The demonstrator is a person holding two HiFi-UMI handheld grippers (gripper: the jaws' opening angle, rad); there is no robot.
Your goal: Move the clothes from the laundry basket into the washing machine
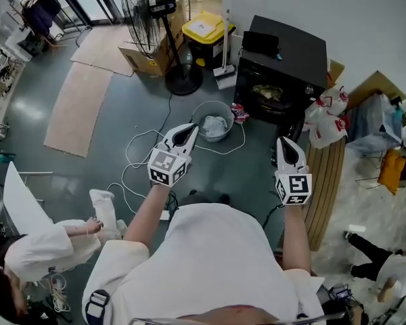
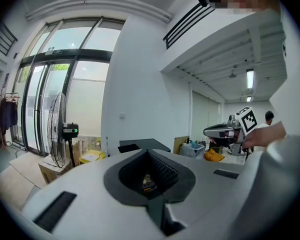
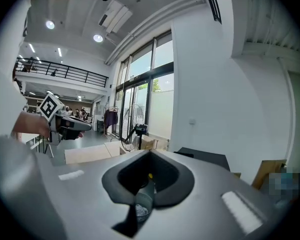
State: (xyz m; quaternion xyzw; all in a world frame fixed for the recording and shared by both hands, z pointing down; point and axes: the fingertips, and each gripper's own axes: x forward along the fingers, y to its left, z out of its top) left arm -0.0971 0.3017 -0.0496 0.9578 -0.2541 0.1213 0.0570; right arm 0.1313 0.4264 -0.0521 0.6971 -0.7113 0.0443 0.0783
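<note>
From the head view, the laundry basket [image 1: 224,111] is a round grey tub standing on the grey floor, just off the front left corner of the washing machine [image 1: 294,49], with a loop of white cable [image 1: 139,158] around its near side. Pale, crumpled clothes [image 1: 214,124] lie inside it. The washing machine is a black box with its front open and a heap showing inside. The left gripper [image 1: 187,133] points at the basket from close by with its fingers closed on nothing. The right gripper [image 1: 285,146] is level with the machine's front, also closed and empty. The label on the yellow bin [image 1: 206,29] and the red print on the white bags [image 1: 328,117] are too small to read. In the left gripper view the ribbed pads meet, with the machine's black top and a fan [image 2: 57,129] beyond them. In the right gripper view the jaws are together, the same black top lying past them.
</note>
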